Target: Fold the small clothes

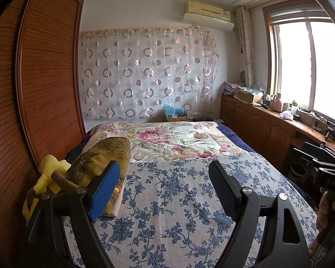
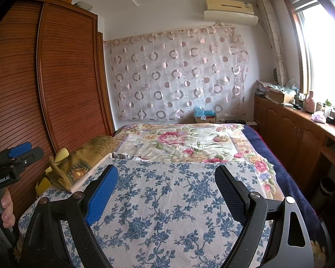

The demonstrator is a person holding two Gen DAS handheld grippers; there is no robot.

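Observation:
A pile of clothes lies at the bed's left edge: a gold patterned garment (image 1: 105, 156) (image 2: 82, 158) on top, a yellow one (image 1: 49, 169) (image 2: 55, 156) behind it and a white folded edge underneath. My left gripper (image 1: 165, 176) is open over the blue-flowered sheet (image 1: 167, 201), its left finger just in front of the pile, nothing between the fingers. My right gripper (image 2: 167, 183) is open too, above the same sheet (image 2: 163, 212), with the pile to its left. Each view shows the other gripper at its edge, held by a hand.
A wooden slatted wardrobe (image 1: 44, 78) stands close along the bed's left side. A floral quilt (image 1: 174, 140) covers the far half of the bed. Low wooden cabinets (image 1: 268, 125) with clutter run under the window on the right.

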